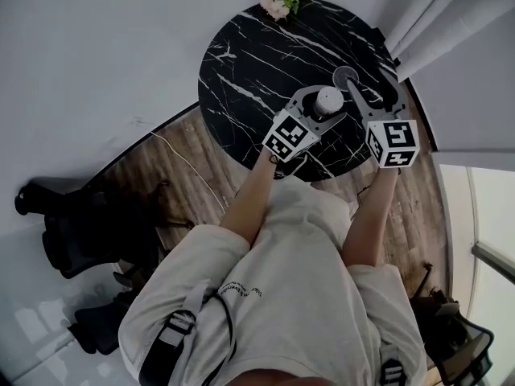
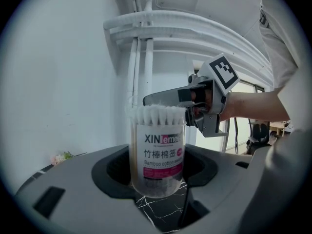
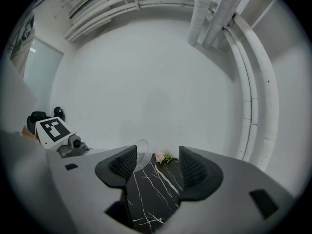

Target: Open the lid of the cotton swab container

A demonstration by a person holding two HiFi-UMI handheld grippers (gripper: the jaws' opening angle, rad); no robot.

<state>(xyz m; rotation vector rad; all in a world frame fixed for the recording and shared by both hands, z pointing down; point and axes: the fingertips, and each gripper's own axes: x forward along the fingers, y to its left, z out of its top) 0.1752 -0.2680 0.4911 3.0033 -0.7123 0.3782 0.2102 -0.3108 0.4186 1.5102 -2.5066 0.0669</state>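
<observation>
My left gripper (image 2: 157, 170) has its fingers clenched on the container (image 2: 157, 147) over the desk's (image 1: 241, 71) right half. The swab tips are bare, and the head view hides its base. The clear lid (image 3: 141, 155) is faint at my right gripper's (image 3: 156, 161) released fingers, and I cannot tell whether they touch. The far edge is open.

Head view dim, flat; daylight from window (image 1: 492, 215) right of right gripper (image 1: 372, 95). Gripper views brighter, fisheye-bent, black vignette corners, near jaws soft.
</observation>
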